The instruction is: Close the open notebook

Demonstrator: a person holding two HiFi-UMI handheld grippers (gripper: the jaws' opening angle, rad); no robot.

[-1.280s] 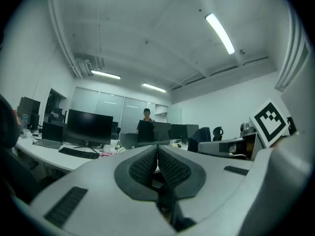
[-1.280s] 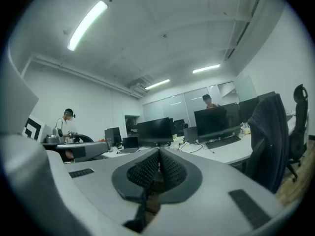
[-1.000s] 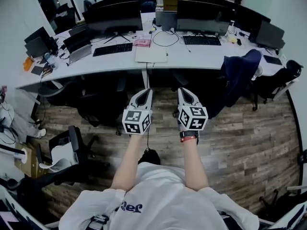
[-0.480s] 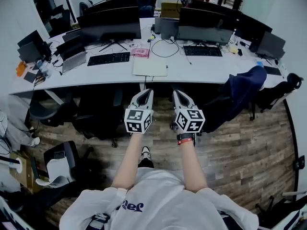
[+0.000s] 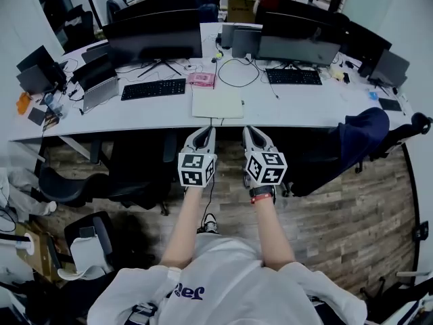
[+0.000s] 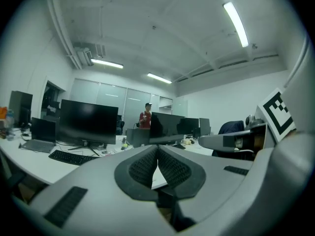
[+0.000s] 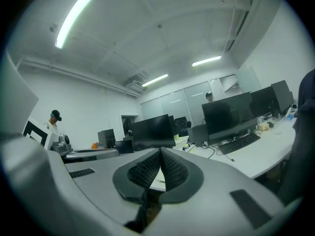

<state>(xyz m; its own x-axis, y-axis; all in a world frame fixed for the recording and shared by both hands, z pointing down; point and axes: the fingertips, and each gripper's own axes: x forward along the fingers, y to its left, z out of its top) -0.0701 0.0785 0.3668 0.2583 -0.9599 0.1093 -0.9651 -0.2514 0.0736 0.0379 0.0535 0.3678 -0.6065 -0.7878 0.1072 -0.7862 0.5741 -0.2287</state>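
Observation:
A pale notebook point(image 5: 217, 103) lies flat near the front edge of the long white desk point(image 5: 135, 117), between two keyboards; from here I cannot tell its cover from its pages. My left gripper point(image 5: 206, 131) and right gripper point(image 5: 249, 131) hang side by side over the floor just short of the desk edge, both pointing at the notebook. Both are shut with nothing between their pads. In the left gripper view the closed jaws point(image 6: 157, 149) hide most of the notebook; a pale sliver shows behind them. The right gripper view shows its closed jaws point(image 7: 160, 151) the same way.
Two black keyboards point(image 5: 153, 88) point(image 5: 293, 76) and several dark monitors point(image 5: 152, 40) stand on the desk, with a pink item point(image 5: 201, 79) behind the notebook. Black chairs point(image 5: 128, 175) sit under the desk at left; a chair draped with a dark jacket point(image 5: 355, 144) is at right. A person stands far back.
I have walked toward the desk; both grippers have come forward together, and the notebook is now much nearer to their tips. The jaws have stayed shut.

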